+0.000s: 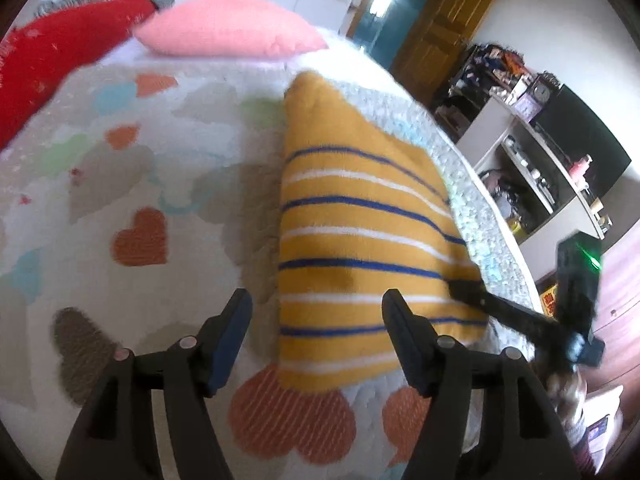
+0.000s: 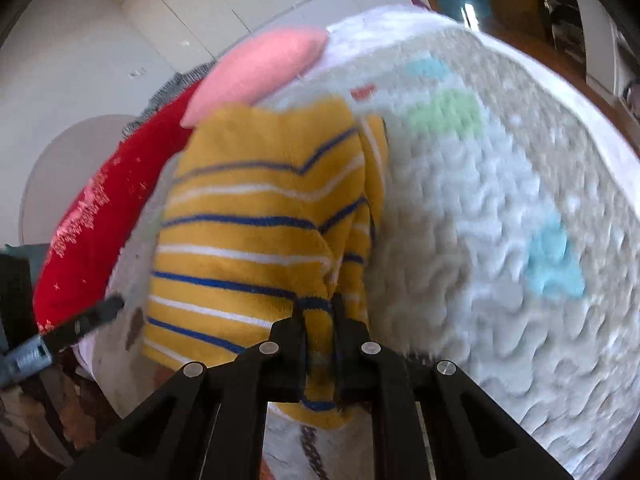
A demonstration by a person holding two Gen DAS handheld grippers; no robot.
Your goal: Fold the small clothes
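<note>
A small yellow garment (image 1: pixel 352 236) with blue and white stripes lies on the heart-patterned bedspread (image 1: pixel 152 184). My left gripper (image 1: pixel 316 340) is open and empty, its fingers either side of the garment's near left corner, just above it. My right gripper (image 2: pixel 318 320) is shut on the garment's edge (image 2: pixel 248 232) and holds that edge lifted off the bed. In the left wrist view the right gripper (image 1: pixel 464 290) reaches in from the right and pinches the garment's right corner.
A pink pillow (image 1: pixel 228 28) and a red blanket (image 1: pixel 52 68) lie at the head of the bed. The bed's right edge (image 1: pixel 496 232) drops to a wooden floor. A white shelf unit (image 1: pixel 536 168) with clutter and a wooden door (image 1: pixel 440 28) stand beyond.
</note>
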